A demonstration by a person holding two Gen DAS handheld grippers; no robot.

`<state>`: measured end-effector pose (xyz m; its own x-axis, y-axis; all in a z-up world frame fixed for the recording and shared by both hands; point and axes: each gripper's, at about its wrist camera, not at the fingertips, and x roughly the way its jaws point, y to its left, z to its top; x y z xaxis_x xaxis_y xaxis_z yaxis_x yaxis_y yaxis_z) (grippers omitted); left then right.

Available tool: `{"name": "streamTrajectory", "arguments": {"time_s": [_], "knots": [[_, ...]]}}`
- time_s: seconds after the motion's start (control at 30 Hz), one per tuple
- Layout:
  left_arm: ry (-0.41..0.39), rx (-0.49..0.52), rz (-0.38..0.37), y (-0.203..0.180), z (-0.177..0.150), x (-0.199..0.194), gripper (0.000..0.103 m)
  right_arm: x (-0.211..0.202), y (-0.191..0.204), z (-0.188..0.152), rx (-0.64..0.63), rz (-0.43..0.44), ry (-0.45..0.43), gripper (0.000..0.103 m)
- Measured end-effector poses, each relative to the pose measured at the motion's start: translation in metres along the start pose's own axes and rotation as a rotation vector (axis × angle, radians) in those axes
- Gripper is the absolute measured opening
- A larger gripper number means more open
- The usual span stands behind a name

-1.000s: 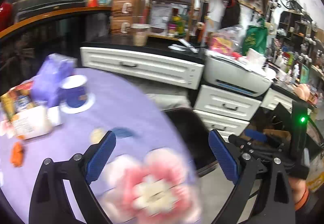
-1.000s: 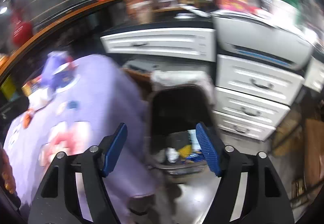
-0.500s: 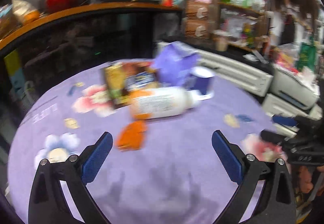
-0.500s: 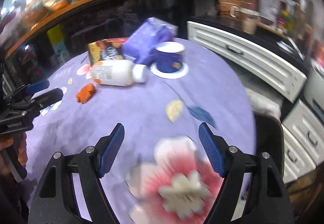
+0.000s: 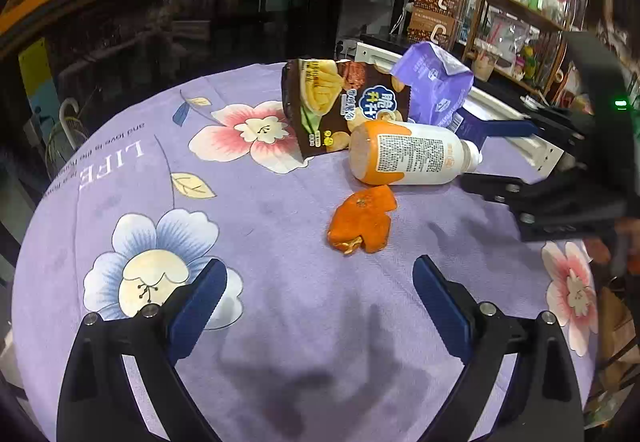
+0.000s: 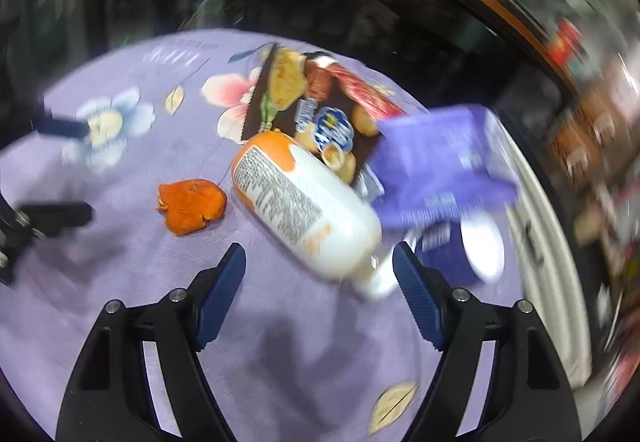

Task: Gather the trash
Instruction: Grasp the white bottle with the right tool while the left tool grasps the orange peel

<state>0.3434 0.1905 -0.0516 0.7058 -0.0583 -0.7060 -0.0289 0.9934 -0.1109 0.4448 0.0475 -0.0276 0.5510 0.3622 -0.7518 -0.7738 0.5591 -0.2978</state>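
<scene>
1. Blurring the right wrist view, motion smears the shelves at the right edge into streaks, and the print on the snack bag (image 6: 316, 110) cannot be read there.
2. The blue paper cup (image 6: 468, 246) is half hidden behind the purple pouch (image 6: 440, 170) in the right wrist view; in the left wrist view only a sliver of it shows past the bottle's cap.
3. The right gripper (image 6: 318, 274) hangs above the cloth with its jaws wide apart and nothing between its pads; the cap end of the white-and-orange bottle (image 6: 304, 202) lies just ahead of its right finger. Its jaws have just been opening.
4. The left gripper (image 5: 320, 302) is likewise spread wide and empty, with the orange peel (image 5: 362, 222) ahead of it on the cloth.
5. The trash sits clustered toward the far side of the round table: the bottle on its side, touching the snack bag, the peel just beside the bottle's base, the pouch behind.
6. A lilac tablecloth (image 5: 280, 306) printed with flowers, leaves and the word "LIFE" covers the table.
7. Behind it runs a dark glass counter (image 5: 192, 26) with an orange-brown top; cluttered shelves and stacked boxes fill the right.
</scene>
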Motion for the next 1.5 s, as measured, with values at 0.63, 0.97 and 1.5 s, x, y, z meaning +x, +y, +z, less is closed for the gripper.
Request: {"name": "streamTrajectory", "arguments": {"time_s": [0.63, 0.97, 1.5], "knots": [[0.08, 0.058, -0.035, -0.006, 0.002, 0.024, 0.092, 0.058, 0.026, 0.019, -0.361, -0.089, 0.092, 0.062], [0.134, 0.119, -0.045, -0.031, 0.021, 0.058, 0.087, -0.002, -0.014, -0.011, -0.028, 0.024, -0.008, 0.062], [0.145, 0.065, 0.001, -0.042, 0.027, 0.081, 0.034, -0.062, -0.035, -0.072, 0.248, 0.025, -0.124, 0.062]]}}
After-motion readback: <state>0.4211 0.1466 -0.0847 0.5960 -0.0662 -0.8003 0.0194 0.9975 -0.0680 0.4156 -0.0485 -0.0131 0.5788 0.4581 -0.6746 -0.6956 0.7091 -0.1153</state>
